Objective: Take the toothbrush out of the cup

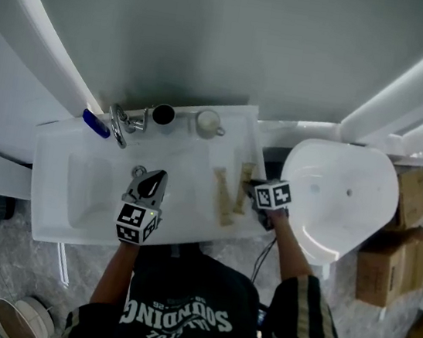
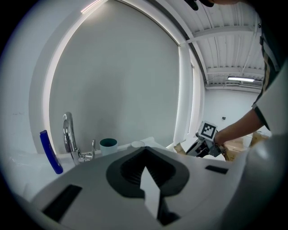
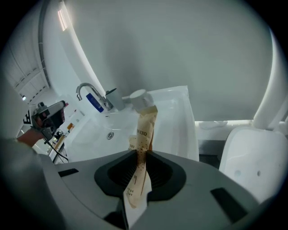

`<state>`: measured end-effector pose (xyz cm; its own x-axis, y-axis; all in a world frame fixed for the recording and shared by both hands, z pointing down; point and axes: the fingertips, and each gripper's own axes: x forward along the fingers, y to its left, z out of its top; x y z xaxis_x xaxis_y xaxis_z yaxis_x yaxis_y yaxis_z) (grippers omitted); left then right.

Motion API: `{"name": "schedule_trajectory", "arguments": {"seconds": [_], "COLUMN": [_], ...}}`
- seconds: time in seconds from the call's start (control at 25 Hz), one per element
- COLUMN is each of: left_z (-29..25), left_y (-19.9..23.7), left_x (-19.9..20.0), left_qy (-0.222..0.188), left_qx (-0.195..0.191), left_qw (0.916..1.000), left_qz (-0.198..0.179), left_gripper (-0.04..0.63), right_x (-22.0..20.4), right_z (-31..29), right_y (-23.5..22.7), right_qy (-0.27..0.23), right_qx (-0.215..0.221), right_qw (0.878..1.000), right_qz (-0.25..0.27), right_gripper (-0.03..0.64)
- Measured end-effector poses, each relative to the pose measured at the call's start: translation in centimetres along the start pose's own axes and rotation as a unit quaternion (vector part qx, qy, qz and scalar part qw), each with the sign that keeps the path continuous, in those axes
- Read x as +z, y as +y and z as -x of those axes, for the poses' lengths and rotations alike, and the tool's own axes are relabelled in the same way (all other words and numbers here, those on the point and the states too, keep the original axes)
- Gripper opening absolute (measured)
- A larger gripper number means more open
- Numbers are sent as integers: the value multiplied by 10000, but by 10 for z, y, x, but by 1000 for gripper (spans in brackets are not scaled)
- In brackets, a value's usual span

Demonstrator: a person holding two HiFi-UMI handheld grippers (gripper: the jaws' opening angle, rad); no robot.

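Note:
My right gripper (image 1: 256, 188) (image 3: 140, 155) is shut on a tan paper-wrapped toothbrush (image 3: 143, 132) (image 1: 243, 178), held low over the right side of the white counter (image 1: 197, 162). The wrapper's far end points toward a white cup (image 3: 137, 96) (image 1: 208, 122) at the counter's back. A second tan wrapped piece (image 1: 222, 195) lies on the counter just to its left. A dark teal cup (image 1: 162, 114) (image 2: 108, 144) stands beside the tap. My left gripper (image 1: 152, 178) (image 2: 145, 155) hovers over the sink basin (image 1: 88, 186), jaws together with nothing between them.
A chrome tap (image 1: 120, 123) (image 2: 69, 137) and a blue object (image 1: 95, 123) (image 2: 49, 152) stand at the back left of the sink. A white toilet (image 1: 340, 198) is right of the counter, with cardboard boxes (image 1: 395, 253) beyond it.

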<state>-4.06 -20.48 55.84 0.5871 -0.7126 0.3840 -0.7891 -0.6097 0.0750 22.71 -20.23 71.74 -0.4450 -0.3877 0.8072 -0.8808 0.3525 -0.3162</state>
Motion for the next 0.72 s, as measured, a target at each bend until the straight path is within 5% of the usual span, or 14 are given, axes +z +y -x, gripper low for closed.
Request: {"name": "schedule_trajectory", "arguments": {"seconds": [0.44, 0.72], "left_z": [18, 21], "left_y": [8, 16], "left_x": [-4, -2], "left_qy": [-36, -69], "left_qx": [240, 371], "left_qw": [9997, 9992], "left_qz": [83, 115], "left_gripper": [-2, -2], "right_x": [-39, -25], "right_z": [-36, -30], "right_y": [-24, -45], "right_qy": [517, 265], "right_qx": [-570, -1273], "right_qw": [9970, 9912], "right_qz": [-49, 242], "right_gripper": [69, 176]}}
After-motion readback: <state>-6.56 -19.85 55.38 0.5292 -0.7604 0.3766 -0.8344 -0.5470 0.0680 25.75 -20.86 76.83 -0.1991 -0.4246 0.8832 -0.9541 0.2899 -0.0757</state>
